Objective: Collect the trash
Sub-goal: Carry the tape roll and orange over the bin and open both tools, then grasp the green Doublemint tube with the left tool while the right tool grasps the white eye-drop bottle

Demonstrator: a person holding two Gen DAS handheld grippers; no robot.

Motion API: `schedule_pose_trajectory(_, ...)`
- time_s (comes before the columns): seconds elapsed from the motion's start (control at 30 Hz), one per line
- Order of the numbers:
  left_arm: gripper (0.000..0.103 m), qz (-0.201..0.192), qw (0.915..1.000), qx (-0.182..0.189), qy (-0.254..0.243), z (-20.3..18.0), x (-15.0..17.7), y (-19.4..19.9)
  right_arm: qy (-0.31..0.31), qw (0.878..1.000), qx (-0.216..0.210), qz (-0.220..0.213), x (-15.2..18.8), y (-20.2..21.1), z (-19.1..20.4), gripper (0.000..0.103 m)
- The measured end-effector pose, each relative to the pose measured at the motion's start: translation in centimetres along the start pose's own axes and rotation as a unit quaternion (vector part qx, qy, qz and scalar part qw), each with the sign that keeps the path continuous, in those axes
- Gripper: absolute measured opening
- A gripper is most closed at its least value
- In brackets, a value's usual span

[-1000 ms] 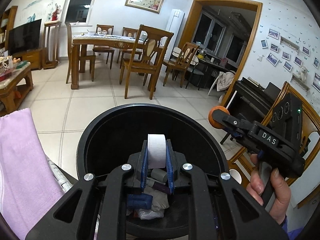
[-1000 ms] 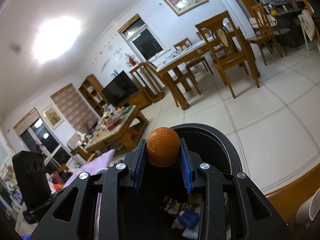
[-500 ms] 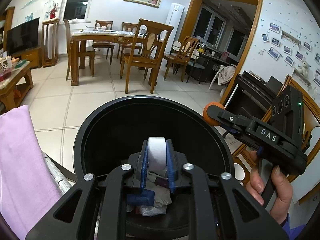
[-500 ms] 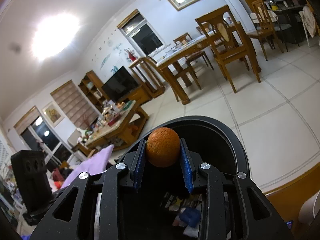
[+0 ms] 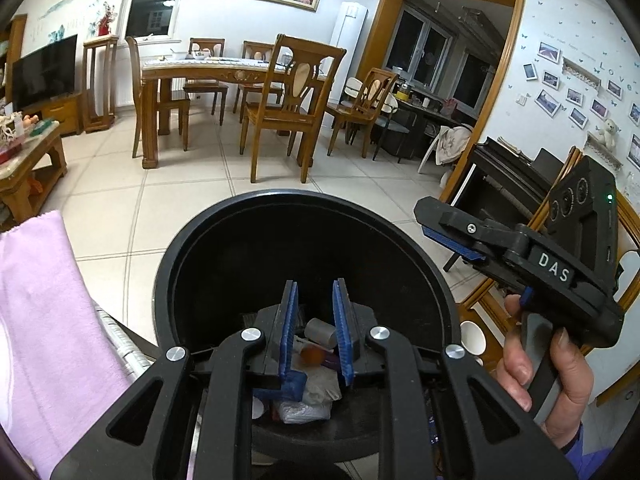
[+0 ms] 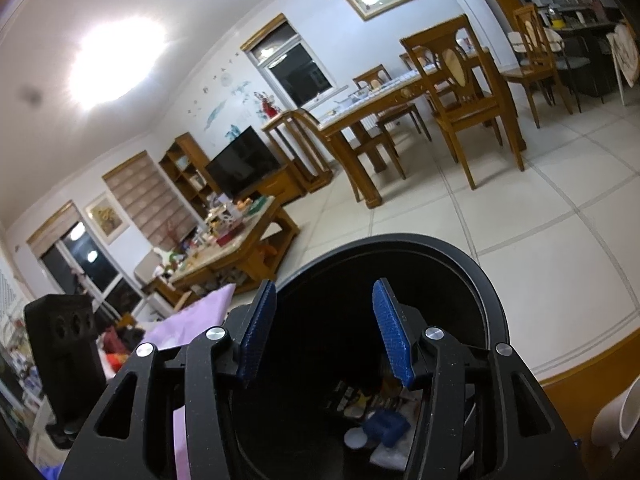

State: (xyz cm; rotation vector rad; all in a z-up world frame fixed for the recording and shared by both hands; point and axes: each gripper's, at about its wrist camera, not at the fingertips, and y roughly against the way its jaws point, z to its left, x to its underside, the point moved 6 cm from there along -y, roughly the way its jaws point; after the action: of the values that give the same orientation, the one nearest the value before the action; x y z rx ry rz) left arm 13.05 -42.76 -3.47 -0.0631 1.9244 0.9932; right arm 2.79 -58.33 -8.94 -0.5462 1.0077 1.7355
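Over the black trash bin at frame bottom, the right gripper spreads its empty jaws; the left gripper hangs parted, empty; next, fetching more litter.

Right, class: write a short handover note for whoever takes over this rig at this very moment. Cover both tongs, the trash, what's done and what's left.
Left tongs: slightly open, empty, above the black bin.
Right tongs: jaws opening, nothing between them, also at the bin's mouth.
Things: an orange and a grey cylinder lie in the bin on wrappers and paper.
Done: that trash is binned.
Left: no loose trash can be made out from here; probably look round for more.
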Motion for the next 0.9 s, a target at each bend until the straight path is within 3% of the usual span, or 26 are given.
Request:
schedule_pose_trajectory(0.13,0.021,-0.007,0.9999,-0.007,0.000,0.4,0.2,1.8,0.015,1.000,-0.004,-0.005,-0.1,1.2,2.0,0.051)
schedule_pose_trajectory(0.27,0.046,-0.023,0.9990,-0.037,0.014,2.6,0.9,4.8,0.030,0.999,-0.015,-0.001,0.1,1.5,4.6,0.051)
schedule_pose_trajectory(0.43,0.047,-0.044,0.9937,-0.089,0.052,8.3,2.1,9.7,0.051,0.998,-0.035,0.019,0.9,0.8,8.5,0.051)
schedule_pose_trajectory(0.47,0.049,-0.049,0.9908,-0.108,0.065,10.4,2.5,11.1,0.058,0.997,-0.041,0.026,1.4,0.4,9.5,0.051)
schedule_pose_trajectory(0.6,0.086,-0.057,0.9759,-0.182,0.106,17.6,4.1,15.5,0.078,0.994,-0.059,0.046,2.6,-0.8,13.4,0.055)
schedule_pose_trajectory(0.77,0.091,-0.004,0.9576,-0.252,0.139,25.2,7.5,17.3,0.102,0.989,-0.080,0.074,4.6,-2.6,18.4,0.060)
schedule_pose_trajectory(0.9,0.088,0.013,0.9454,-0.259,0.198,29.1,9.5,17.2,0.122,0.983,-0.094,0.096,6.5,-4.2,22.7,0.060)
